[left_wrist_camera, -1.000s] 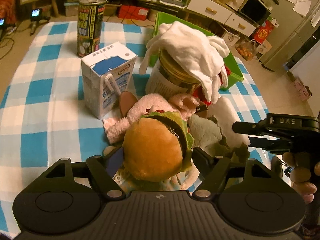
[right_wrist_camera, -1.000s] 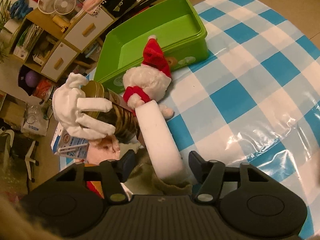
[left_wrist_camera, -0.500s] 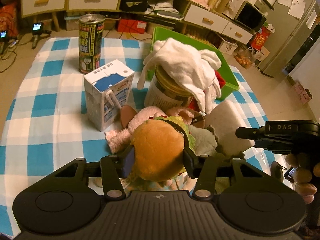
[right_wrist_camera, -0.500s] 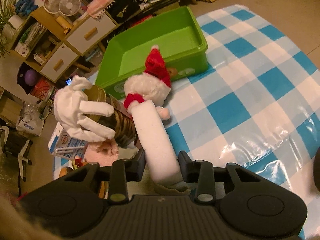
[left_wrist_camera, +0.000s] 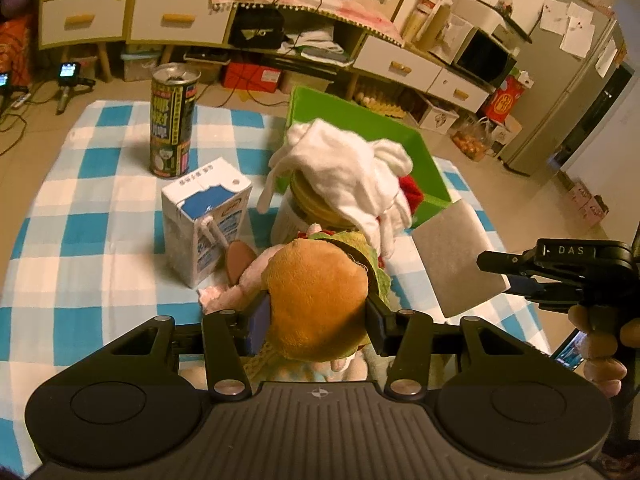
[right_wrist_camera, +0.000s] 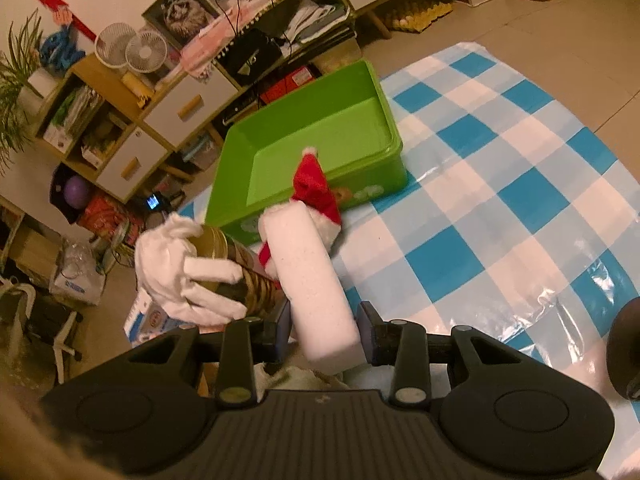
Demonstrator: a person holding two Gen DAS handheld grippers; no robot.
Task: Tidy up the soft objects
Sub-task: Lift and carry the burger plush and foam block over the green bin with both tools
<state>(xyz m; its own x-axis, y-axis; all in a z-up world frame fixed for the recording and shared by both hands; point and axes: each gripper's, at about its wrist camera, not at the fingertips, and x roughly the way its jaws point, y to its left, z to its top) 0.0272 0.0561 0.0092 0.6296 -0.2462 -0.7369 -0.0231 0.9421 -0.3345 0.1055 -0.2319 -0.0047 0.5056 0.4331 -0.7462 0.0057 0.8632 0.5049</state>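
My left gripper (left_wrist_camera: 316, 316) is shut on a plush hamburger (left_wrist_camera: 320, 300) and holds it above a pink plush (left_wrist_camera: 240, 280). My right gripper (right_wrist_camera: 322, 326) is shut on a white foam block (right_wrist_camera: 312, 276), lifted off the table; the block also shows in the left wrist view (left_wrist_camera: 456, 256). A white glove (left_wrist_camera: 352, 176) drapes over a gold-lidded jar (right_wrist_camera: 240, 276). A Santa plush (right_wrist_camera: 316, 192) lies by the green bin (right_wrist_camera: 352, 92), which looks empty.
A milk carton (left_wrist_camera: 208, 224) and a tall drink can (left_wrist_camera: 172, 120) stand on the blue-checked tablecloth (right_wrist_camera: 500, 184). Drawers and shelves line the room behind. My right gripper's body (left_wrist_camera: 568, 276) is at the left view's right edge.
Both grippers closed: the left on the hamburger, the right on the foam block. Both then lifted their objects off the table.
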